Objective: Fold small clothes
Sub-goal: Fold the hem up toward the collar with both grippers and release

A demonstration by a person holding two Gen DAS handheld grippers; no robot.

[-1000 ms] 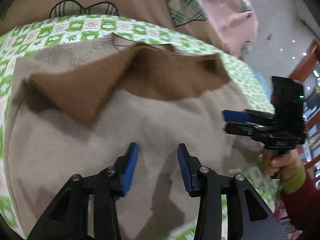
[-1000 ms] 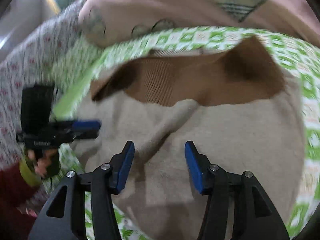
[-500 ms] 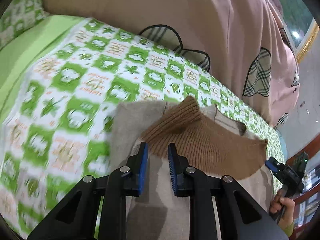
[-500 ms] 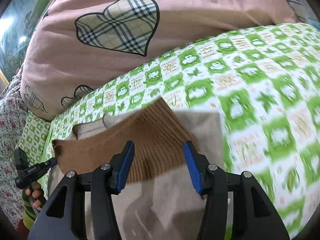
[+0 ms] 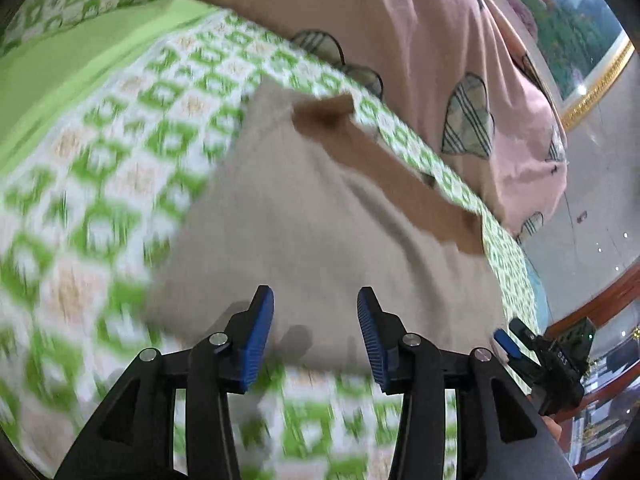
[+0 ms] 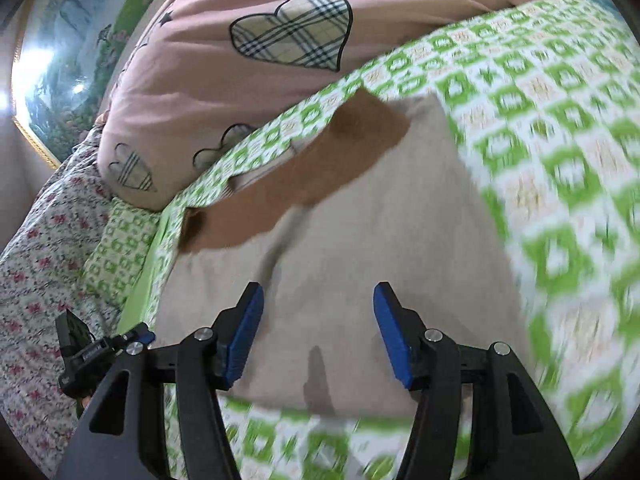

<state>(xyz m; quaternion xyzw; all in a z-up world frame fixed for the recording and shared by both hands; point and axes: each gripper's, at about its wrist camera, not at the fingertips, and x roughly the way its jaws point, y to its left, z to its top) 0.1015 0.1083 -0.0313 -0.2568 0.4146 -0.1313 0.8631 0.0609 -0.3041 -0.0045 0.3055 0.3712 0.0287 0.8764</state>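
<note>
A small beige garment [image 5: 320, 232] with a brown ribbed band [image 5: 384, 176] along its far edge lies folded flat on the green-and-white checked bedspread [image 5: 120, 184]. It also shows in the right wrist view [image 6: 372, 248], with the brown band [image 6: 320, 176] at its far side. My left gripper [image 5: 316, 340] is open and empty over the garment's near edge. My right gripper [image 6: 318, 332] is open and empty over the near edge too. The right gripper also appears at the lower right of the left wrist view [image 5: 516, 348]; the left gripper shows at the lower left of the right wrist view [image 6: 140, 338].
A pink quilt with plaid hearts [image 6: 248, 52] lies bunched behind the garment, also in the left wrist view [image 5: 420, 48]. A floral cover [image 6: 36, 248] lies at the left. A gold-framed picture [image 5: 580, 40] hangs behind. Wooden furniture [image 5: 592, 308] stands at the right.
Both grippers have pulled back from the brown band to the garment's near edge. The left jaws opened wide. The brown band now lies flat along the far edge.
</note>
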